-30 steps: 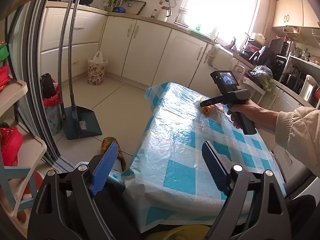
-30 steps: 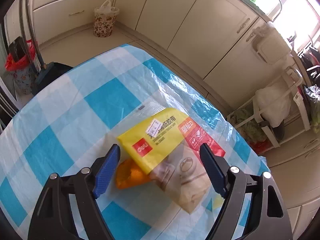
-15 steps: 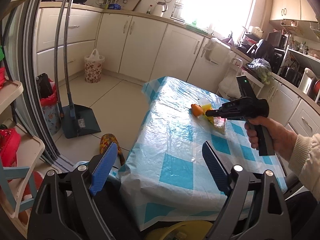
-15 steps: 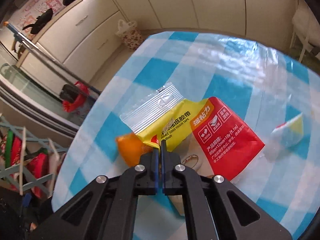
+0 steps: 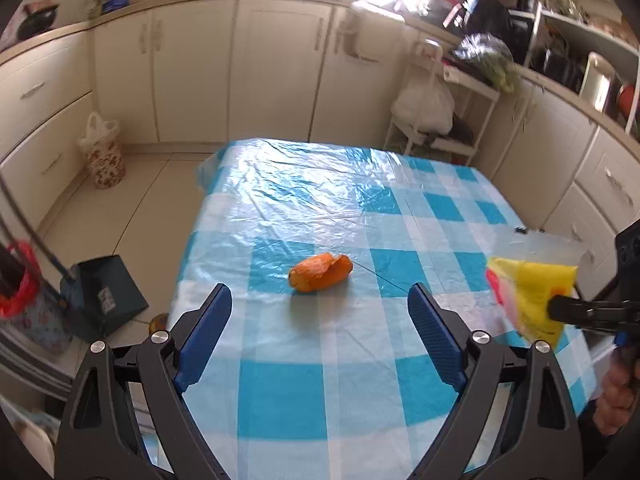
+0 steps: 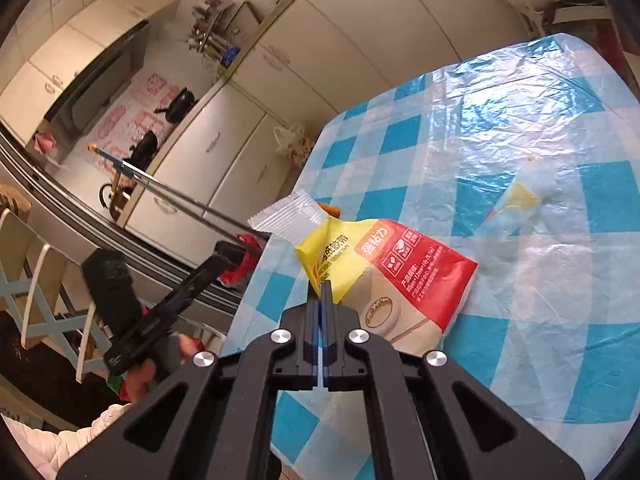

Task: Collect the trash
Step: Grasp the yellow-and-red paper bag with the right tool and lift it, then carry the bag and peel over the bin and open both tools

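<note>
- Left wrist view: the left gripper has its blue pads spread wide with nothing between them, and its jaws have just been opening a little further
- It looks down over a table covered by a blue-and-white checked cloth under clear plastic
- An orange peel lies on the cloth ahead of the gap between the fingers, touching neither
- At the right edge the right gripper holds a yellow-and-red packet lifted off the cloth, blurred here; part of the hand holding that tool shows below it
- On the floor to the left stand a dark dustpan, a bin with a red liner and a flowered bin with a white bag
- Right wrist view: the right gripper has its jaws pressed together, pinching the yellow lower corner of the packet, whose clear serrated top points away
- A bit of the orange peel peeps out behind the packet
- A small clear wrapper with a yellow corner lies flat on the cloth, farther out to the right
- To the left, the other tool shows in a hand with a pale sleeve
</note>
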Tool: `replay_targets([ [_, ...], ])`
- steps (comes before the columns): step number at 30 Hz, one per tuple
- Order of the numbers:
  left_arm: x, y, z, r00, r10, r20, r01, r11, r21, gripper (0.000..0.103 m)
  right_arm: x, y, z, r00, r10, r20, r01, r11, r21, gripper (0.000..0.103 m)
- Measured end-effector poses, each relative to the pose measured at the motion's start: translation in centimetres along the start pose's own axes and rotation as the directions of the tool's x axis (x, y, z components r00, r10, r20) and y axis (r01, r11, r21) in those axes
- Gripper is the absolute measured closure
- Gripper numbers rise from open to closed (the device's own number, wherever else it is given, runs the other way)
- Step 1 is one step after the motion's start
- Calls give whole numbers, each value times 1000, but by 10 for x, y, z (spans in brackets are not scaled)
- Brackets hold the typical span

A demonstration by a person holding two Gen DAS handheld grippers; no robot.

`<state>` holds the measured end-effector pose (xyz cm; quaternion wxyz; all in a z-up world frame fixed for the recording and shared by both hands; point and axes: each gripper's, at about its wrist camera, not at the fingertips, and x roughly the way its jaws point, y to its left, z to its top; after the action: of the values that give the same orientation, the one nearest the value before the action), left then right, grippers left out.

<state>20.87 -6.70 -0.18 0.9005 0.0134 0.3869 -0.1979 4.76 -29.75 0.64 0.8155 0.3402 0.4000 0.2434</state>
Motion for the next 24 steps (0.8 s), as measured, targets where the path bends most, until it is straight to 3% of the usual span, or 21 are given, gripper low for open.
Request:
replay_targets([
  [3,38,-16,11,997,54,-48,-47,987,151,18,-2,-14,4,999,25,30,-26,998,48,101],
  [6,63,-20,17,992,77,-96,-57,978,199,32,-1,-20,3,998,52,44,-55,995,83,101],
  [8,76,-19,20,988,62,-140,-33,979,199,57,-7,-21,4,996,69,51,-73,993,90,101],
  [11,83,-18,22,986,45,-159,-14,981,194,81,-12,-24,7,992,113,61,-120,986,113,101],
  [17,58,-13,13,991,-37,-132,47,996,78,87,-23,-25,5,978,192,82,-202,968,146,101],
  [24,-36,-9,-24,993,-111,-44,108,993,-55,87,-33,-4,-10,942,313,119,-330,929,167,101],
])
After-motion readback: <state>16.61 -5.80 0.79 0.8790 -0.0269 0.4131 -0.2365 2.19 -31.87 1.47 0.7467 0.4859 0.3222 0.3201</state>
